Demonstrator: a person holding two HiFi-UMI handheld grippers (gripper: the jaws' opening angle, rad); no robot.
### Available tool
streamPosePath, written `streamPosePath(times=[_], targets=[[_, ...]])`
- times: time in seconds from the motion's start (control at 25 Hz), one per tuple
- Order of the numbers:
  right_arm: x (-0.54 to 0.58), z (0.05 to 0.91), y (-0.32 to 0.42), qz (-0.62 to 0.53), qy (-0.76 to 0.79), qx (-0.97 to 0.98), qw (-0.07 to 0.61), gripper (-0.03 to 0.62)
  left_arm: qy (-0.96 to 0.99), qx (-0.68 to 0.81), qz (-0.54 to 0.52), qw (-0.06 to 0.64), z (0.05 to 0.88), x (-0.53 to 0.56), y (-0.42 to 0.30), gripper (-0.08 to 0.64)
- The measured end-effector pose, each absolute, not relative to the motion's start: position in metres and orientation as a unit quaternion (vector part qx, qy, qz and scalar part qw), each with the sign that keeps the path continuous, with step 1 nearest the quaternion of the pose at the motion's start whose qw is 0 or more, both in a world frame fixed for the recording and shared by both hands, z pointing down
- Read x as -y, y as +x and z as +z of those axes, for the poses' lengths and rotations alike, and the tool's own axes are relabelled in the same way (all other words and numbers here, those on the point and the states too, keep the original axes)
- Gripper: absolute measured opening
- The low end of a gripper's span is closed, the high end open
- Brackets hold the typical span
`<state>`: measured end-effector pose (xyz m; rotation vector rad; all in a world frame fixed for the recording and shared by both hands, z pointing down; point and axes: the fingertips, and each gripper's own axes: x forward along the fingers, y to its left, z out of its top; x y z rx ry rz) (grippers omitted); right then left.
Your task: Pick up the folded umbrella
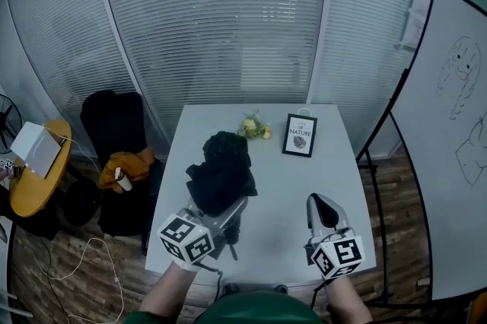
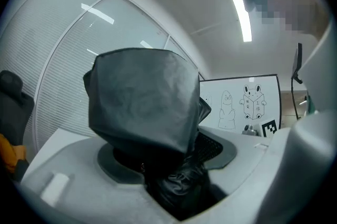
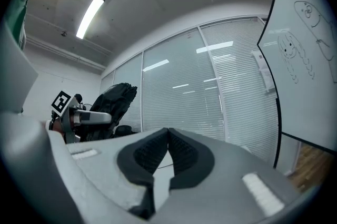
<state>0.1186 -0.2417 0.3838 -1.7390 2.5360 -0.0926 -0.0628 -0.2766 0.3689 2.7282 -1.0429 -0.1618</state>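
I see a grey table (image 1: 293,185) from above, with both of my grippers over its near edge. My left gripper (image 1: 227,214) is clenched on the folded umbrella (image 1: 221,174), a black, crumpled bundle of fabric. It sits over the table's near-left part and, as far as I can judge, is clear of the tabletop.

In the left gripper view, the jaws stand wide with the umbrella (image 2: 142,112) filling the gap between them. Wrinkled cloth is pressed down between the pads (image 2: 213,148), and the bulk of the bundle rises above the jaws.

My right gripper (image 1: 317,202) hovers over the table's near-right part. Its jaws are drawn together and hold nothing.

At the table's far side are a framed card (image 1: 300,135) and a small bunch of yellow flowers (image 1: 255,128).

I expect the umbrella to be light, with a stiff core inside loose, slippery cloth. Jaws that pinch only fabric could let it slide or sag. A grip low on the bundle, squeezing through to the hard shaft, looks safest to me. The overhanging top may make it tip.
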Motion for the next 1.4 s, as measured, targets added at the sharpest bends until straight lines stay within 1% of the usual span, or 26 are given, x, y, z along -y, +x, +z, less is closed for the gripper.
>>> streamPosePath(times=[0.48,0.64,0.84,1.08,1.4], targets=[[0.238,0.36,0.12,-0.006,-0.571,-0.82,0.048,0.003,0.926,0.359,-0.103,0.049,0.307,0.267,-0.068,0.291],[0.236,0.353,0.122,0.001,-0.573,-0.818,0.052,0.003,0.925,0.364,-0.111,0.021,0.293,0.262,-0.07,0.291],[0.236,0.345,0.119,0.008,-0.575,-0.816,0.056,0.003,0.926,0.355,-0.131,0.003,0.28,0.254,-0.075,0.291],[0.234,0.344,0.115,0.013,-0.574,-0.817,0.057,0.003,0.927,0.346,-0.142,-0.008,0.278,0.249,-0.075,0.291],[0.234,0.347,0.11,0.01,-0.567,-0.822,0.05,0.003,0.928,0.347,-0.138,-0.002,0.283,0.249,-0.076,0.291]])
